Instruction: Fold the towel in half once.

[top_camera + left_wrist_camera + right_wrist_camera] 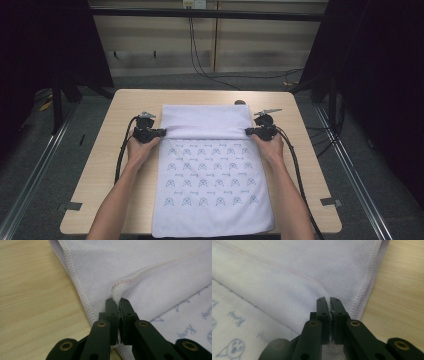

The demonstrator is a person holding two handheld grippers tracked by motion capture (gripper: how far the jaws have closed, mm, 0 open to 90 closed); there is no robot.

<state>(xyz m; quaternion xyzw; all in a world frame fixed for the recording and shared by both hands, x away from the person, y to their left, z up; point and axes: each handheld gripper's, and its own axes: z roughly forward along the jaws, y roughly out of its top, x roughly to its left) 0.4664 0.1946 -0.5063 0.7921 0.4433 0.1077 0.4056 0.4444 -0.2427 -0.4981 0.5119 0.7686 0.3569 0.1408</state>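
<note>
A white towel [212,190] with a small blue print lies flat on the wooden worktop [100,170], its near edge hanging a little over the near side. Its far part is folded over toward the person, so the plain back side shows there. The left tool [156,133] is closed on the left corner of this folded part, and the right tool [251,131] is closed on the right corner. In the left gripper view the jaws pinch the stitched hem [130,280], and in the right gripper view the cloth sits between the tight jaws in the same way.

The step, as I judge it, is folding the far half of the towel onto the near half. To do it well, both hands should travel toward the near edge together and at the same height, so that the fold line stays straight. The cloth between the two tools should be kept lightly stretched, without sag. The side hems should meet the hems below before the corners are released.
</note>
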